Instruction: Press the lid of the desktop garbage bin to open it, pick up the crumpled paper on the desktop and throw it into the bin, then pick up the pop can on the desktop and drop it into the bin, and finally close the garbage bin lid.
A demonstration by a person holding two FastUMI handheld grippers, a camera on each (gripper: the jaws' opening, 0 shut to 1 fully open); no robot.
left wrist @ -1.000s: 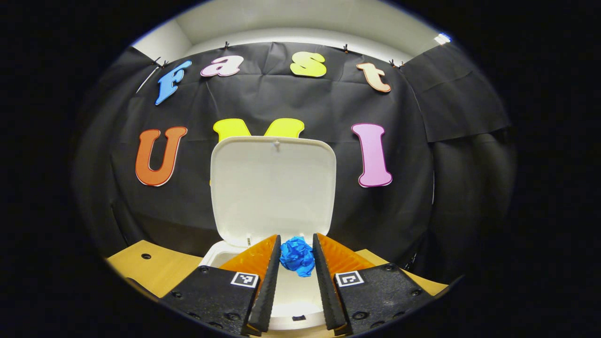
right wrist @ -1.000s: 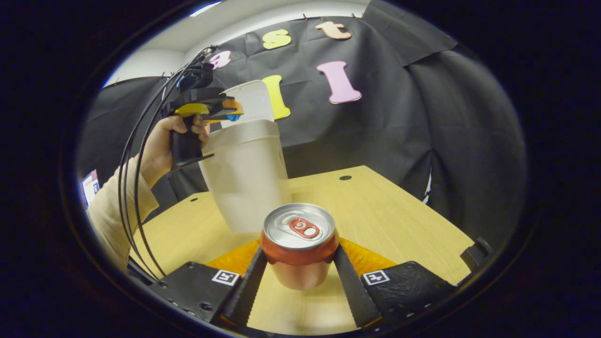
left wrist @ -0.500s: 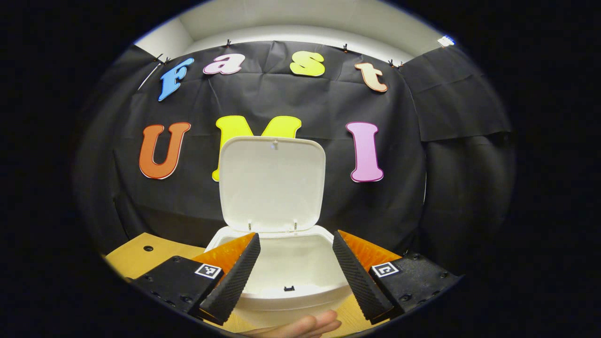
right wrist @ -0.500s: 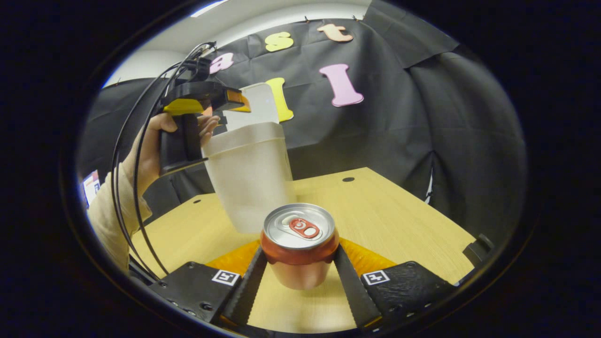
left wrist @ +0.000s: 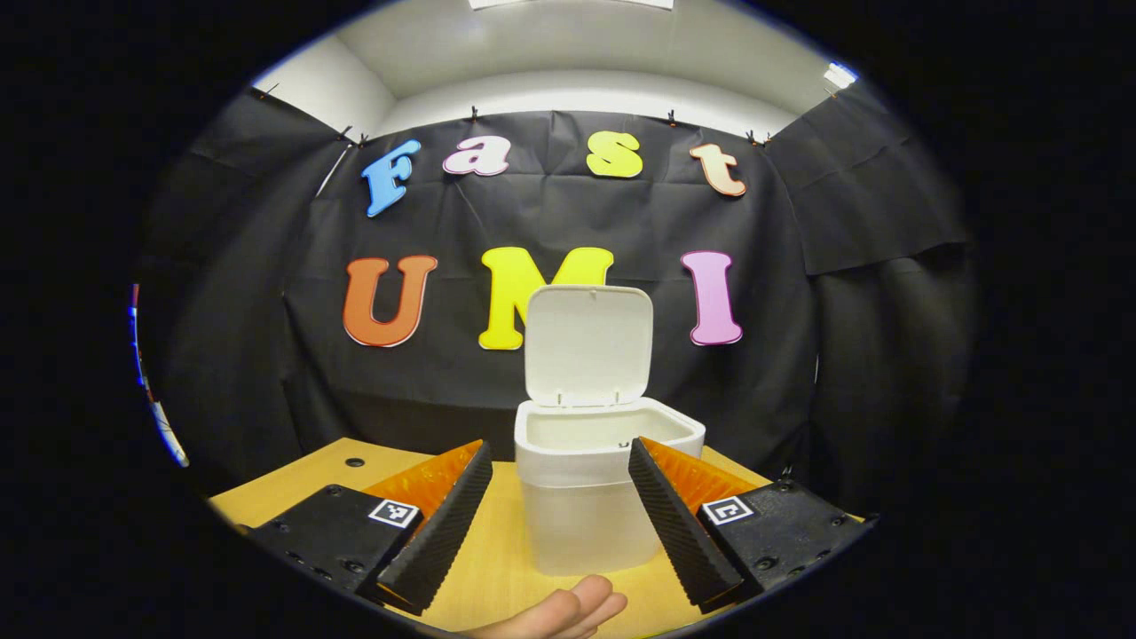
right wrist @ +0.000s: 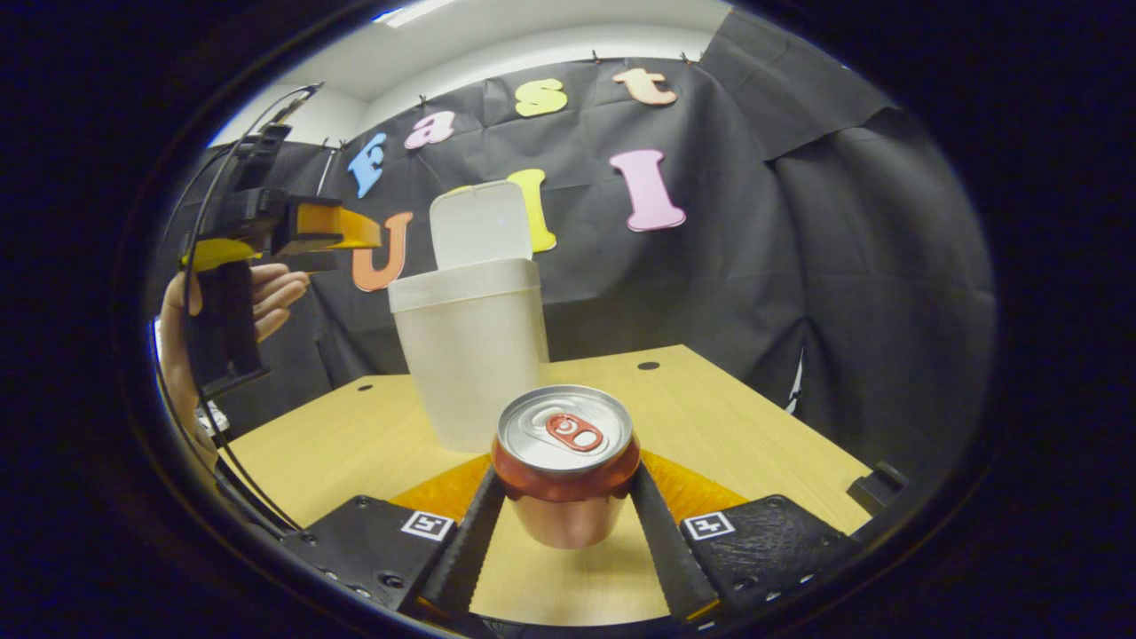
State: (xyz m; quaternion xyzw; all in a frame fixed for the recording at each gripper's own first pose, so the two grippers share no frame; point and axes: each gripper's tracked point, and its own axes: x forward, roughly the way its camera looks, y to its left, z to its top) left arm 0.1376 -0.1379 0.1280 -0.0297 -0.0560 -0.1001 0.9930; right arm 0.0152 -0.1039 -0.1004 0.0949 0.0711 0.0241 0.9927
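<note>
1. Nearest in the right gripper view, the right gripper [right wrist: 566, 524] is clenched on the pop can [right wrist: 566, 466] at lower centre: both fingers press its flanks. The can stands upright, its long axis vertical, lid and pull tab facing up; whether its base still touches the desktop [right wrist: 728, 417] I cannot tell.

2. Just behind the can, up and a little left of centre, stands the garbage bin [right wrist: 470, 355] with its lid [right wrist: 480, 224] raised upright at the back. So the coming move, as I judge it, turns on this: the bin's mouth lies ahead of and above the can, so the can must rise over the rim before it goes forward.

3. At the upper left of that view, the left gripper [right wrist: 342, 232] hangs level with the bin's rim, apart from it, held by a hand [right wrist: 266, 297].

4. In the left gripper view, the left gripper [left wrist: 557, 506] is released, fingers spread with nothing between them; the bin [left wrist: 581, 515] sits at centre beyond them, open. The crumpled paper, I judge, is already inside; the bin's interior hides it.

5. The right gripper is plainly the nearer one for the drop.
</note>
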